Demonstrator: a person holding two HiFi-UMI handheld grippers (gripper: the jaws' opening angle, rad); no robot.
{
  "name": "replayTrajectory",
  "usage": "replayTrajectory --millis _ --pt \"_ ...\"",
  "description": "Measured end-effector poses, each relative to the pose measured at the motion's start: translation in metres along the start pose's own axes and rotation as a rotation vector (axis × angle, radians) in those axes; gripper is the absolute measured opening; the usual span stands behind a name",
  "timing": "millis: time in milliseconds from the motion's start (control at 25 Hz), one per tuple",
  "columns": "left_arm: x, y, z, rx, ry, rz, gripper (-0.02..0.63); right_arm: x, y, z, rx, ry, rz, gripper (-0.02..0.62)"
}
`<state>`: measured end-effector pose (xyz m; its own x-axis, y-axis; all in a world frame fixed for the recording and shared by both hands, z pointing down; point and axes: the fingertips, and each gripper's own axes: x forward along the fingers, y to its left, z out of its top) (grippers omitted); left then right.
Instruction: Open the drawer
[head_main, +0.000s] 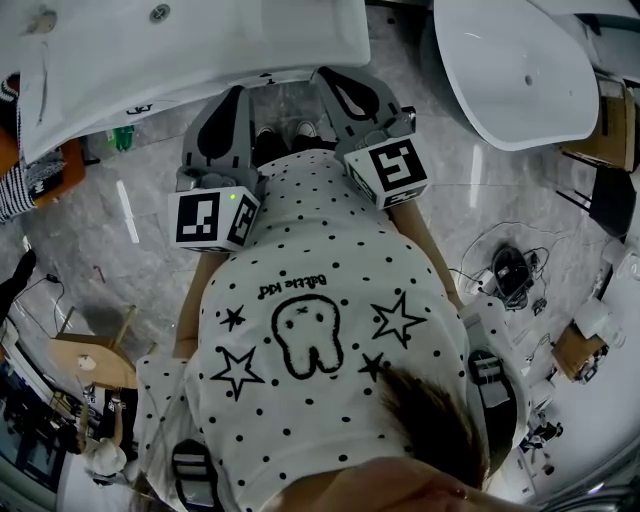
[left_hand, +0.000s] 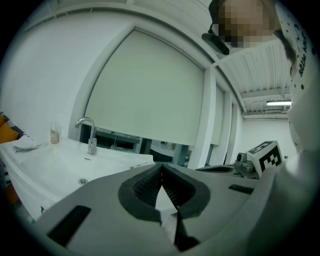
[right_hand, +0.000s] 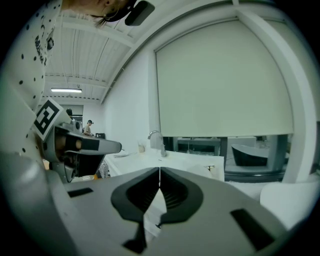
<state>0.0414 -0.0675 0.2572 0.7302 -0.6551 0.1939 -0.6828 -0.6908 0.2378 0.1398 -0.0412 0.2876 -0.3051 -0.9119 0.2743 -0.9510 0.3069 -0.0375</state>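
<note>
Both grippers are held in close to the person's torso and aimed at the white washbasin counter (head_main: 200, 45) on the far side, which looks like a waiting pose with nothing reached for. The left gripper (left_hand: 161, 169) has its jaws pressed together on nothing, and the right gripper (right_hand: 159, 171) is the same. No drawer front shows in any view. It is presumably under that counter, below the faucet (left_hand: 91, 132) — so a gripper would have to drop lower and open first.
</note>
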Motion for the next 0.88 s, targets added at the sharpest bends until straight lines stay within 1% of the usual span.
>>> replayTrajectory --millis 320,880 --pt "-0.0041 0.0040 0.0007 -0.016 -0.014 0.028 0.005 -0.0022 -0.0016 0.0001 0.001 -0.004 -0.004 0.014" --pt "-0.0049 -0.0013 -0.0013 -0.014 -0.025 0.022 0.005 -0.0074 -0.0039 -0.0029 -0.006 -0.004 -0.016 0.014"
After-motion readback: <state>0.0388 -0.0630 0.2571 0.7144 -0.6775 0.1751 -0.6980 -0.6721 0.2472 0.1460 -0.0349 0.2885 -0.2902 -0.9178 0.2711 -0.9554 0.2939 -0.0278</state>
